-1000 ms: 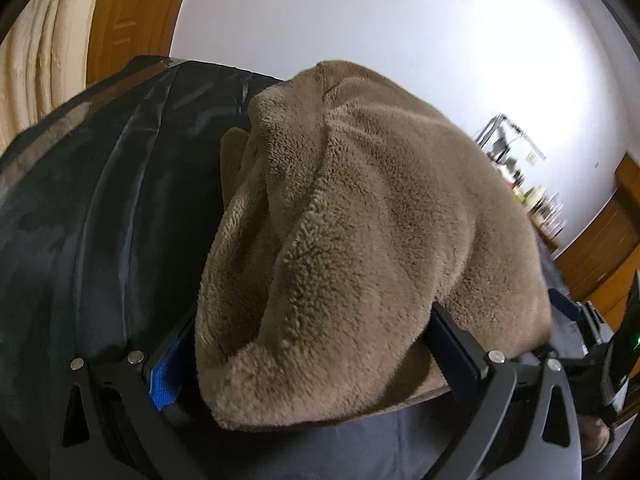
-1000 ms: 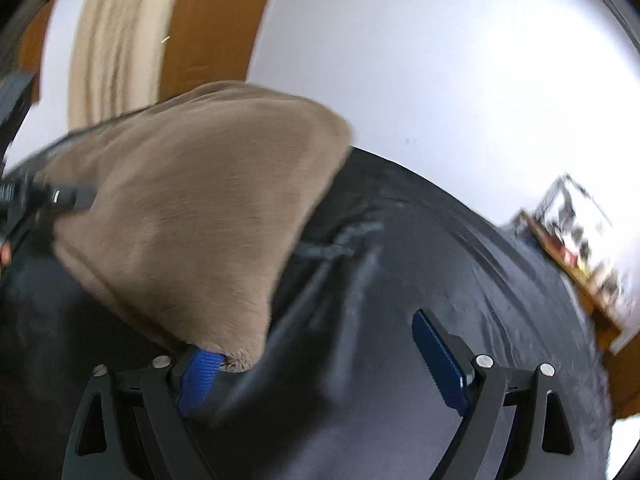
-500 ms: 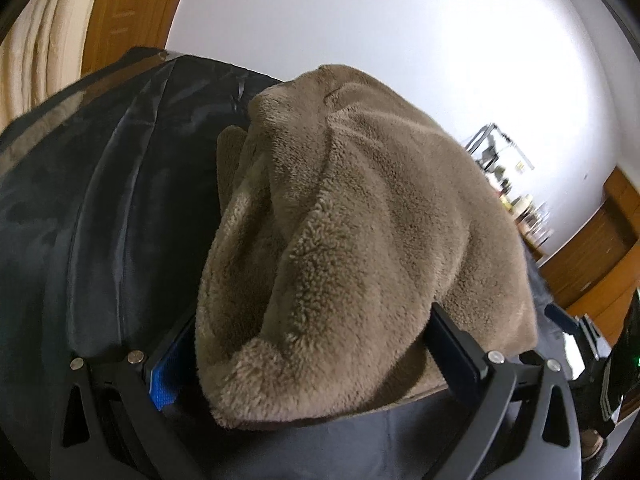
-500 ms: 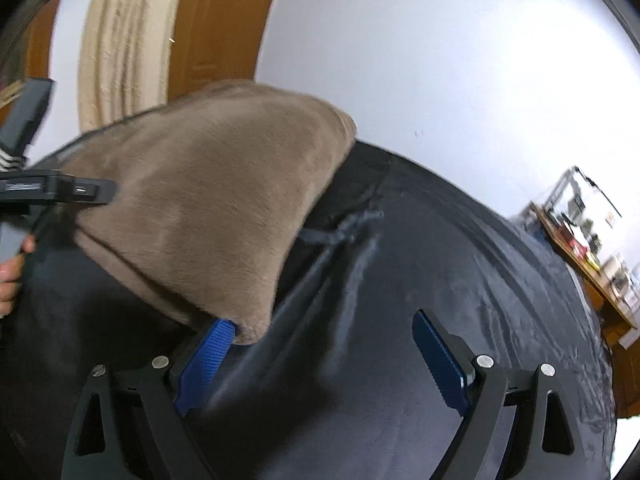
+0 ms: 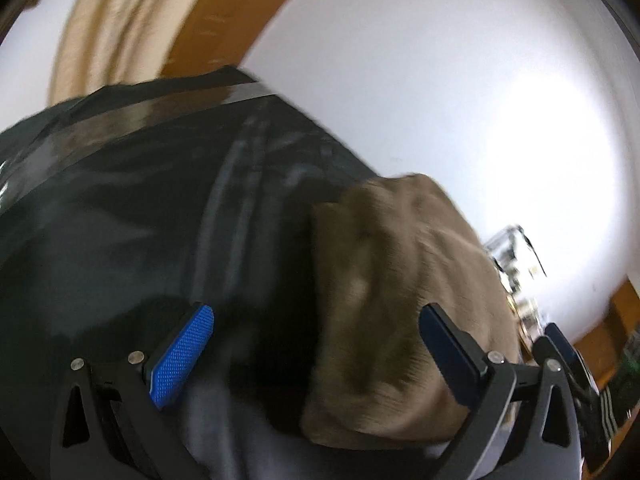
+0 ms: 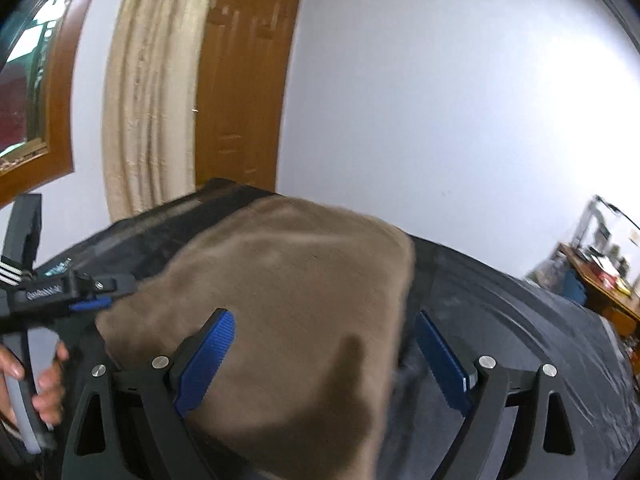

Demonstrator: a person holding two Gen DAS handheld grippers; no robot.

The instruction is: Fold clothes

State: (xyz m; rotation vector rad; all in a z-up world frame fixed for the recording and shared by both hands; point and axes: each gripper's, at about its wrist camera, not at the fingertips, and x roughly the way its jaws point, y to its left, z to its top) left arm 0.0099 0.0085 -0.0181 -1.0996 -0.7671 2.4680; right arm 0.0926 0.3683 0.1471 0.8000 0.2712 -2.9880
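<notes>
A brown fleece garment (image 5: 396,296) lies bunched in a folded heap on the black sheet (image 5: 120,240). In the left wrist view it sits right of centre, reaching the right finger (image 5: 452,356). My left gripper (image 5: 316,352) is open, its blue left pad (image 5: 180,356) over bare sheet. In the right wrist view the fleece garment (image 6: 300,292) fills the gap between the fingers of my right gripper (image 6: 322,360), which is open and holds nothing. The left gripper (image 6: 60,292) shows at the garment's left edge, held by a hand (image 6: 48,380).
The black sheet (image 6: 500,320) covers the whole work surface and is wrinkled. Behind it are a white wall, a wooden door (image 6: 244,80) and a cream curtain (image 6: 148,100). A cluttered wooden desk (image 6: 600,276) stands at the far right.
The left gripper has drawn back and swung left, so the garment no longer fills its fingers. The right gripper has moved left over the garment, which now lies between its fingers.
</notes>
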